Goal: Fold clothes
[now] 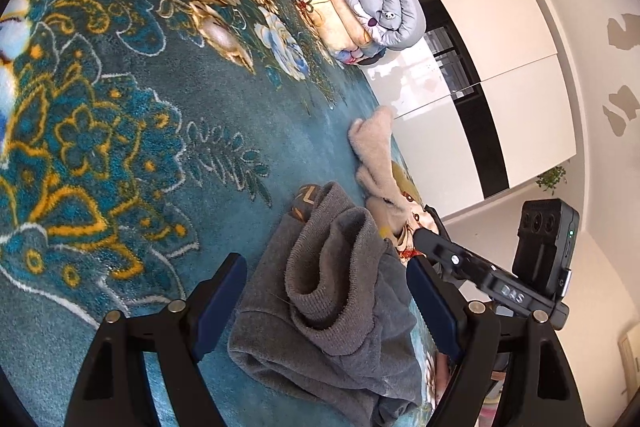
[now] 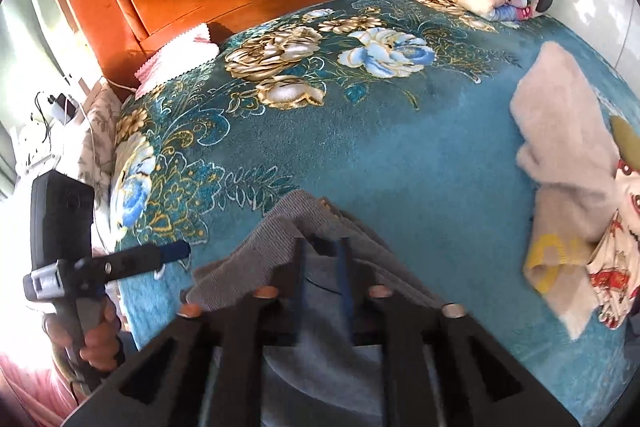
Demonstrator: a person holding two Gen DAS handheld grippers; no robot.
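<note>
A grey sweater lies bunched, not flat or squared, on a teal floral blanket, so folding looks unfinished. At 3 o'clock from it, a beige garment also lies rumpled. The left gripper hovers with fingers spread wide around the heap. The right gripper has fingers nearly together, pinching the sweater's ribbed edge.

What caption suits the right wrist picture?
Right gripper pinching a grey sweater above a teal floral blanket.
</note>
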